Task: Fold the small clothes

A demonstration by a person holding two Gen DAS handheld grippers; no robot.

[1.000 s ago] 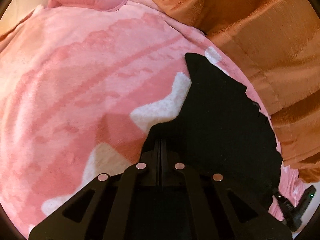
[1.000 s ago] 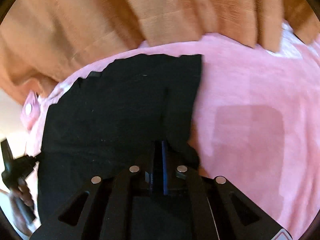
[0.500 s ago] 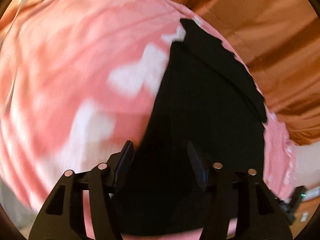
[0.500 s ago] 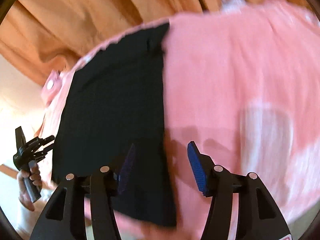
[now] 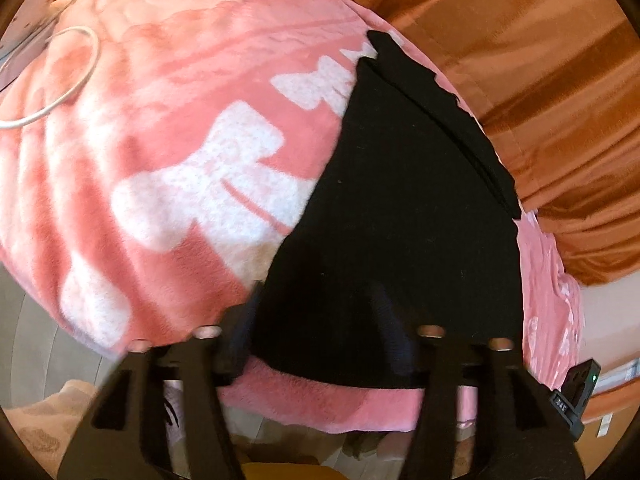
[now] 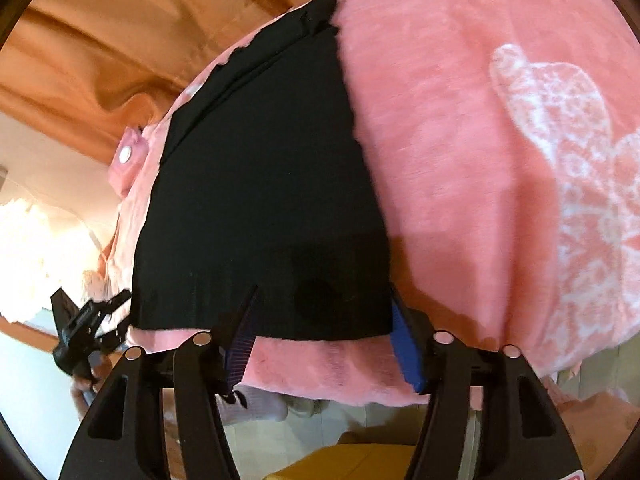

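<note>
A black garment point(image 5: 400, 220) lies folded flat on a pink blanket point(image 5: 180, 120) with white bow patterns. It also shows in the right wrist view point(image 6: 260, 200). My left gripper point(image 5: 320, 320) is open and empty, above the garment's near edge at its left side. My right gripper point(image 6: 324, 320) is open and empty, above the near edge at the garment's right side. The left gripper also shows in the right wrist view point(image 6: 80, 332), and the right gripper's body at the lower right of the left wrist view point(image 5: 576, 396).
Orange curtains point(image 5: 540, 80) hang behind the bed. A white cable point(image 5: 60, 92) loops on the blanket at far left. A pink pouch with a white button point(image 6: 128, 156) lies beyond the garment. The bed's front edge and the floor point(image 6: 360, 420) are just below the grippers.
Both grippers let go of the black garment, opened, and pulled back toward the bed's near edge. The garment now lies flat, folded over itself.
</note>
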